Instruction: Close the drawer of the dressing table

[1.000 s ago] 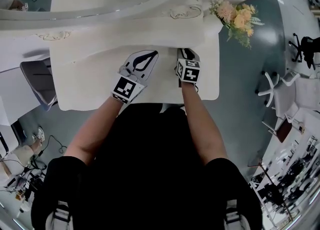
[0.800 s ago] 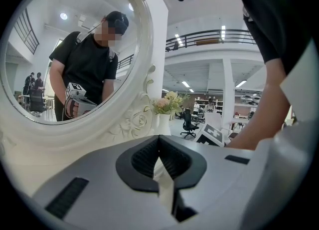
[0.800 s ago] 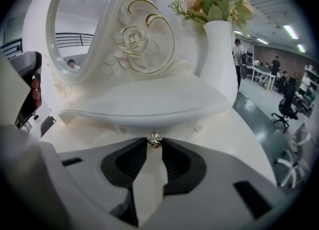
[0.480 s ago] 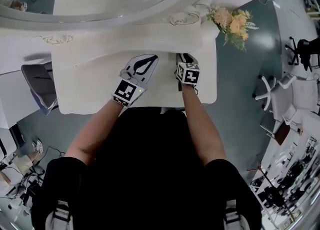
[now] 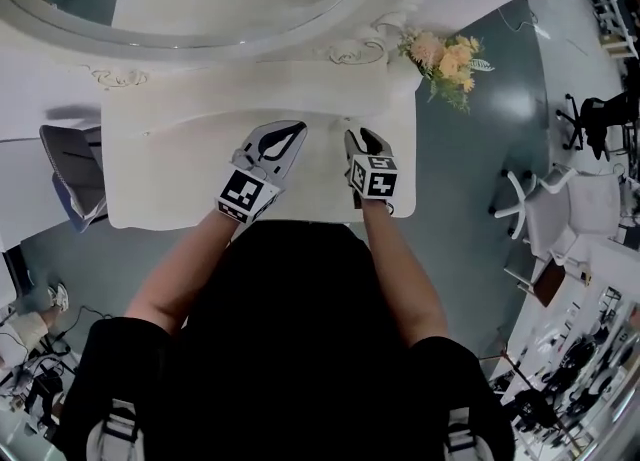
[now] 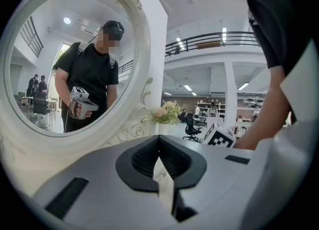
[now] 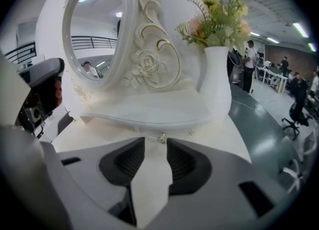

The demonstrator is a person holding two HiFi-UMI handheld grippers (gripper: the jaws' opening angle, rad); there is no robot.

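The white dressing table [image 5: 160, 169] lies below me, its raised back shelf [image 7: 149, 109] under the oval mirror [image 5: 200, 9]. A small metal drawer knob [image 7: 162, 138] sits on the front under that shelf, just beyond my right gripper's [image 7: 156, 142] tips; the drawer front looks flush. The right jaws have just been opening and stand slightly apart with nothing between them. In the head view that right gripper [image 5: 362, 135] hovers over the tabletop's right half. My left gripper [image 5: 298, 129] hangs beside it, tips meeting, empty; the left gripper [image 6: 158, 138] faces the mirror [image 6: 75, 59].
A white vase [image 7: 215, 82] of flowers [image 5: 445, 54] stands at the table's back right corner. A second small knob [image 7: 191, 133] sits right of the first. A grey chair [image 5: 70, 174] stands left of the table. The mirror reflects a person in black.
Both grippers have drawn back from the shelf front toward me and risen a little. The right jaws have parted slightly. The head view has shifted, so the table sits further left.
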